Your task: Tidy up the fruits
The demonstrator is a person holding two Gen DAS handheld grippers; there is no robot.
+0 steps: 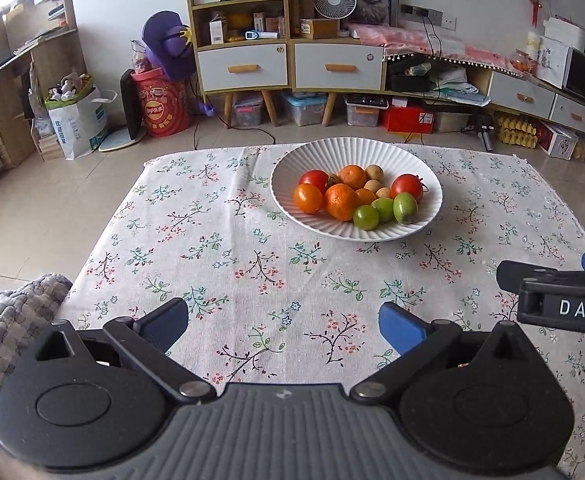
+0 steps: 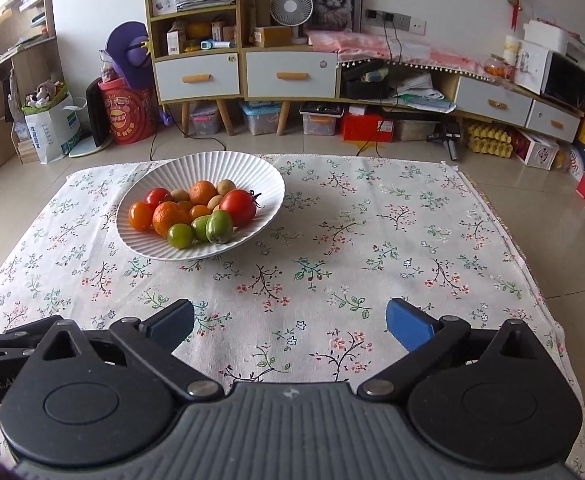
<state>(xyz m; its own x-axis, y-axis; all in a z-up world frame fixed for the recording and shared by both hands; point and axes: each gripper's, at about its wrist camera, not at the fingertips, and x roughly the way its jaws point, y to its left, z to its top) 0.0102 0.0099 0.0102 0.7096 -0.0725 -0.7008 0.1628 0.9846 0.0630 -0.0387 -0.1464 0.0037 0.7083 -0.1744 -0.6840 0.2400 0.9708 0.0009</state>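
Low table under a white floral-print cloth (image 1: 220, 248), its near half and right side bare apart from the print; no loose fruit shows anywhere on it in either view. White ribbed ceramic bowl (image 1: 292, 172) sits toward the far edge, nearer the far-left corner as the right wrist view has it. All the fruit in sight is heaped inside it: two red tomatoes (image 1: 406, 187), several orange mandarins (image 1: 340, 201), three green plum-like fruits (image 1: 405, 207) at the near rim, a few small tan longan-like fruits (image 1: 373, 172) at the back. Left gripper (image 1: 283, 322) with blue pads stands wide and released, nothing between its jaws, over the near edge and well apart from the bowl. Right gripper (image 2: 289, 320) likewise released and empty, just beside the left one. Judgement: gathering looks finished; nothing appears left unless sorting by kind is wanted.
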